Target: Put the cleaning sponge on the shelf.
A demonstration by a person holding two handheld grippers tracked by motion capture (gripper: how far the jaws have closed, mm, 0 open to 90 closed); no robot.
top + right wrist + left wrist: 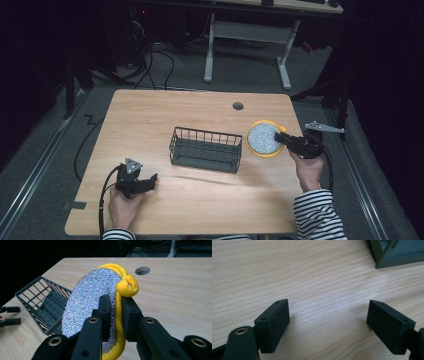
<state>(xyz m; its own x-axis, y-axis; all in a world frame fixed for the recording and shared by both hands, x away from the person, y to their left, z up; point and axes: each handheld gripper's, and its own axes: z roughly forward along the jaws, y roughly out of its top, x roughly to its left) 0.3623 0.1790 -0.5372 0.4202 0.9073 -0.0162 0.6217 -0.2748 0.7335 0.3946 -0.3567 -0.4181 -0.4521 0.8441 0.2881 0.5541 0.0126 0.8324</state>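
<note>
My right gripper (115,312) clamped on yellow-rimmed scrubber (92,302) (edge-on) | my left gripper (328,325) wide open, holding nothing | wire basket (205,149) empty on counter (150,115)

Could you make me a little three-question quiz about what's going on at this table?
1. True or false: the right gripper has its fingers closed on the round yellow-rimmed scrubber.
2. Which stands nearest the scrubber on the table? A) the wire basket B) the round cable hole C) the left gripper
3. Fill in: the left gripper's fingers are ____, with bare wood between them.

Key:
1. True; one finger presses each face of the scrubber.
2. A; the basket sits just to its left in the high view.
3. Open.
</note>
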